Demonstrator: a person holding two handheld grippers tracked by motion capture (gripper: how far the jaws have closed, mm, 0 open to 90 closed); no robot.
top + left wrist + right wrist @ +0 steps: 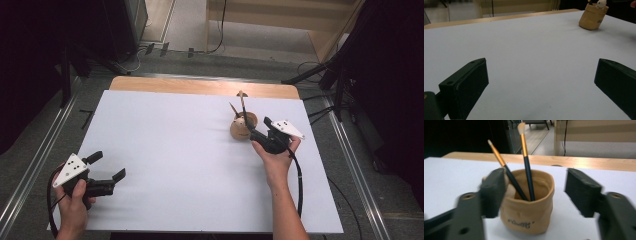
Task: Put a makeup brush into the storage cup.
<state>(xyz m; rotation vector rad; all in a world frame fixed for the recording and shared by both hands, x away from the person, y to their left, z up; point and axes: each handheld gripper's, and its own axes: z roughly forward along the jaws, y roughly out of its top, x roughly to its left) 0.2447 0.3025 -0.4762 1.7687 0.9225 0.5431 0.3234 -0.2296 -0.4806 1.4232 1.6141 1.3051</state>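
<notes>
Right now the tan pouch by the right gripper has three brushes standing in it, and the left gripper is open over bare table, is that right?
Not quite: the tan pouch holds two brushes, not three, as the right gripper view shows: a shorter brush and a taller brush. The rest stands: the pouch sits by the right gripper, and the left gripper is open over bare table.

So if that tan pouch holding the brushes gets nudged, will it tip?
Possibly. The tan pouch has creased, sagging walls, so it probably dents rather than slides. The two brushes stand far above its rim and lean, likely making it top-heavy. It looks light.
</notes>
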